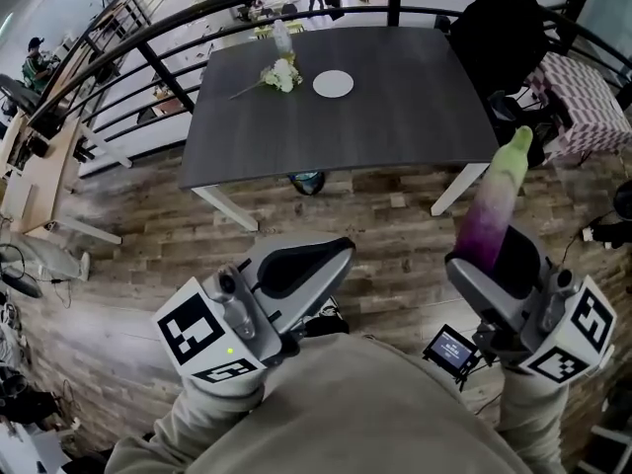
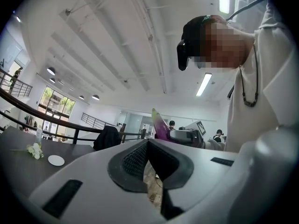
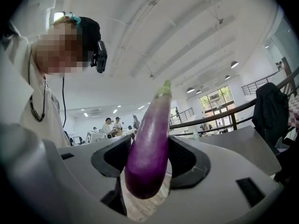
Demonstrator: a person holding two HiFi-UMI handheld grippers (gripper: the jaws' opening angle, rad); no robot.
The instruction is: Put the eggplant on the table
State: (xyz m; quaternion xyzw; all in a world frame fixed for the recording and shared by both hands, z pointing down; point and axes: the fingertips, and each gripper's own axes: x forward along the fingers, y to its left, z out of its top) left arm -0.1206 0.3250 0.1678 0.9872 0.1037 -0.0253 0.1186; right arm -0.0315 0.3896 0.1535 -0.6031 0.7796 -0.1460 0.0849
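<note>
Your right gripper (image 3: pixel 147 161) holds the eggplant (image 3: pixel 150 139). Its jaws press on the fat purple end from both sides, one pad on each side. The eggplant points up and away from the gripper, and its thin green tip is at the top. From your head view, the eggplant is up in the air in front of you. It is on your right, over the wooden floor (image 1: pixel 138 255), and it does not touch the worktop (image 1: pixel 395 126). The dark worktop is ahead of you, past the eggplant, with its near right corner closest to it. Your left gripper (image 2: pixel 148 157) has nothing in it. Its jaws are pushed together so the dark pads meet at the tip. It sits low on your left, well apart from the eggplant. On the far side of the worktop there is a small white plate (image 1: pixel 333 84). Just to the left of the plate lies a little bunch of white flowers (image 1: pixel 279 75). A clear bottle (image 1: pixel 283 38) stands behind the flowers at the far edge. Something dark and black (image 1: pixel 499 28) hangs by the far right corner of the worktop.
</note>
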